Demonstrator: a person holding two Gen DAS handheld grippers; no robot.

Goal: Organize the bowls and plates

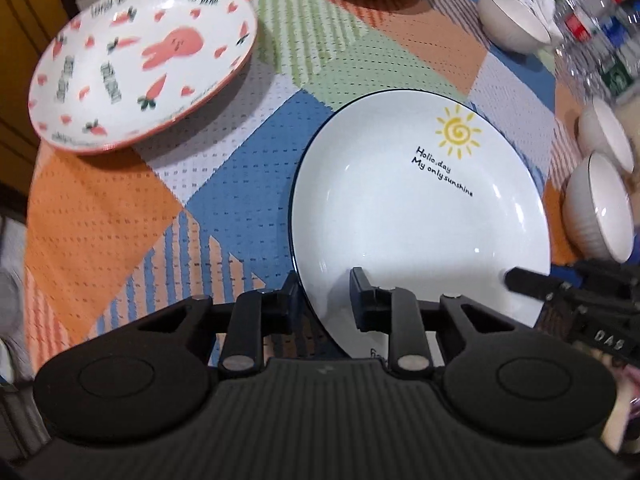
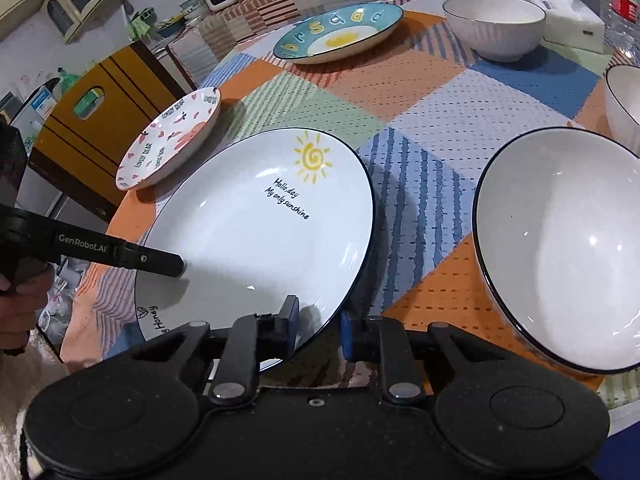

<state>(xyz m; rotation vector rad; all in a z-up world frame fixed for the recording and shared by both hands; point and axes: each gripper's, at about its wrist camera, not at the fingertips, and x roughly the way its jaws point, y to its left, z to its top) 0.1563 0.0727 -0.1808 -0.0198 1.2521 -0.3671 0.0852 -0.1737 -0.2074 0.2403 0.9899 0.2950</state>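
A white sun plate (image 1: 420, 216) with a dark rim and "My only sunshine" writing is held over the patchwork tablecloth; it also shows in the right wrist view (image 2: 260, 232). My left gripper (image 1: 326, 292) is shut on its left rim, one finger above and one below. My right gripper (image 2: 318, 320) is shut on its right rim. A pink rabbit plate (image 1: 140, 60) lies at the far left, also in the right wrist view (image 2: 172, 144). A blue egg plate (image 2: 340, 34) lies at the back.
A large white bowl (image 2: 568, 248) sits right of the sun plate. Two more white bowls (image 2: 496, 24) (image 2: 624, 96) stand behind it. A tissue box (image 2: 572, 8) and water bottles (image 1: 600, 20) are at the back right. A yellow cabinet (image 2: 100, 96) stands past the table's left edge.
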